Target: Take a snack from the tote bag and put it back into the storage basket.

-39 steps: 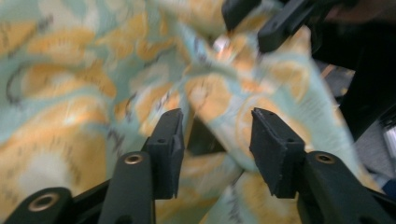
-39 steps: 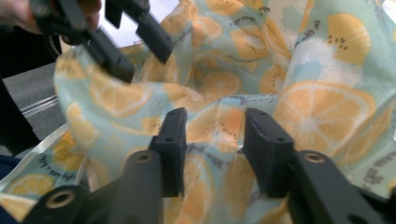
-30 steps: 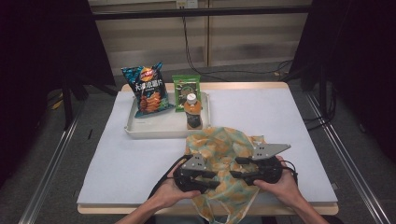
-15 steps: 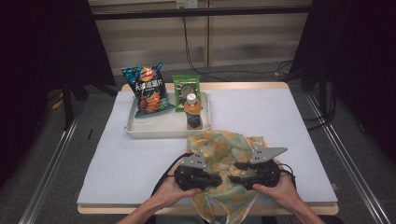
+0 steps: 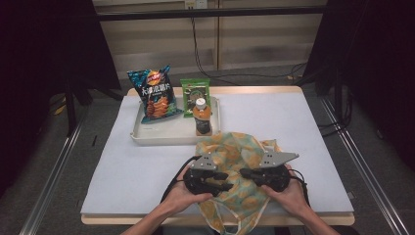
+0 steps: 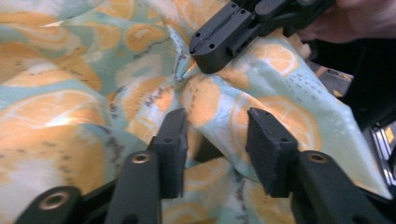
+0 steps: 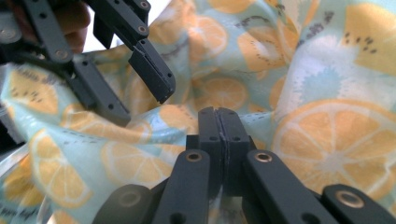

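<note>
bag (image 5: 234, 161): fruit-print cloth, crumpled on counter (image 5: 303, 127) under both grippers | right gripper (image 7: 218, 122): clenched on a fold | left gripper (image 6: 212, 140): jaws just parted, fold between, ungripped | advice: close left on one layer only, then pull apart to open mouth

Pale mint cloth bag (image 5: 238, 161) printed with orange citrus slices (kiwi slices too); black claws; white worktop (image 5: 303, 122); blue crisp packet (image 5: 155, 94); green packet (image 5: 195, 91).
</note>
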